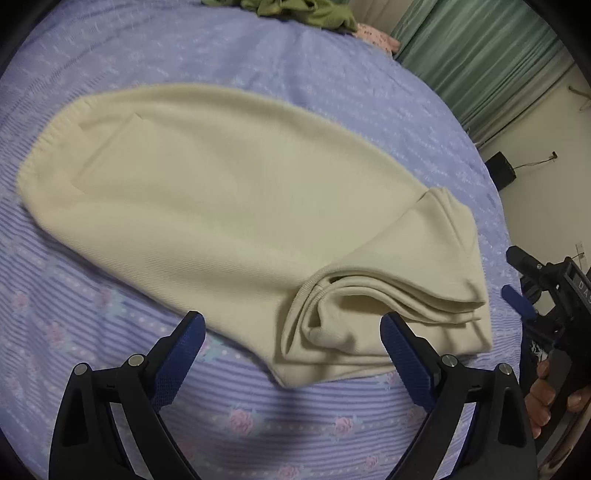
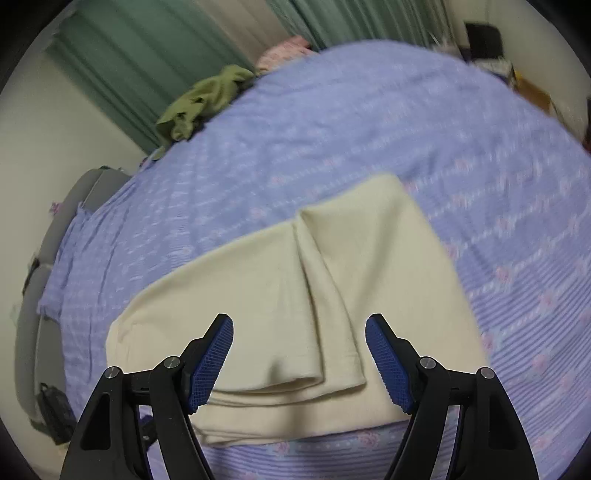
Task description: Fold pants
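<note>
Cream pants [image 1: 229, 206] lie folded lengthwise on the purple floral bedspread [image 1: 258, 417], waistband at the far left, leg ends doubled over in layers at the near right [image 1: 388, 295]. My left gripper [image 1: 291, 325] is open and empty, just above the near edge of the pants. In the right wrist view the pants [image 2: 295, 295] lie right in front, their layered edge nearest. My right gripper [image 2: 299, 328] is open and empty above that edge. The right gripper also shows in the left wrist view [image 1: 517, 295] at the far right, held by a hand.
A crumpled green garment [image 1: 306, 11] and a pink cloth [image 1: 376, 37] lie at the far end of the bed; the green garment shows in the right wrist view too [image 2: 199, 99]. Green curtains [image 1: 480, 55] hang behind. A black box [image 1: 500, 170] sits on the floor.
</note>
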`<act>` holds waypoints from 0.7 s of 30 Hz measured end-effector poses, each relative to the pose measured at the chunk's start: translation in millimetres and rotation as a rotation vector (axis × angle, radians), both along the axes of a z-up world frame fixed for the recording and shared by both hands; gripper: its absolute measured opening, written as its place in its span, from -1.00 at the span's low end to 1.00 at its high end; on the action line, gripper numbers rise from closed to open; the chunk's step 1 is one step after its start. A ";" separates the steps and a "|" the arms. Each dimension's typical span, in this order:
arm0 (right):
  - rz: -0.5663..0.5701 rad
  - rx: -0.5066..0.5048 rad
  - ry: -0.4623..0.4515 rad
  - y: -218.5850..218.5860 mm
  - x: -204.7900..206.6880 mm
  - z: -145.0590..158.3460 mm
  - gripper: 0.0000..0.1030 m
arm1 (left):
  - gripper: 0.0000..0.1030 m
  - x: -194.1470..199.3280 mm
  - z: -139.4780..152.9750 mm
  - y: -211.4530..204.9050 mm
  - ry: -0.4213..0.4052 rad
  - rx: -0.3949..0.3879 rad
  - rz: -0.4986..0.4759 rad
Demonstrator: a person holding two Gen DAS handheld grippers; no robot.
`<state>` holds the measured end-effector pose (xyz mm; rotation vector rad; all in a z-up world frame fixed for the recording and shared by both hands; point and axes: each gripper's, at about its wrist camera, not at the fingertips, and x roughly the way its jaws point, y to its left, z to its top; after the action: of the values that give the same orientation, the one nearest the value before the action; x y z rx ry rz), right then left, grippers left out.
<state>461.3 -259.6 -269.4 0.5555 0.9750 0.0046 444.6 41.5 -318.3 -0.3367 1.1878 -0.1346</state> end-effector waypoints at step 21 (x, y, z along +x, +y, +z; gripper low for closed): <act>0.095 0.115 -0.045 42.7 59.0 12.8 -0.59 | -0.54 -3.2 -13.3 -8.0 0.022 -0.171 -0.010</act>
<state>520.4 -216.9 -256.6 0.6117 0.9609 0.1584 441.4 33.5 -331.6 -0.4834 1.2026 -0.2427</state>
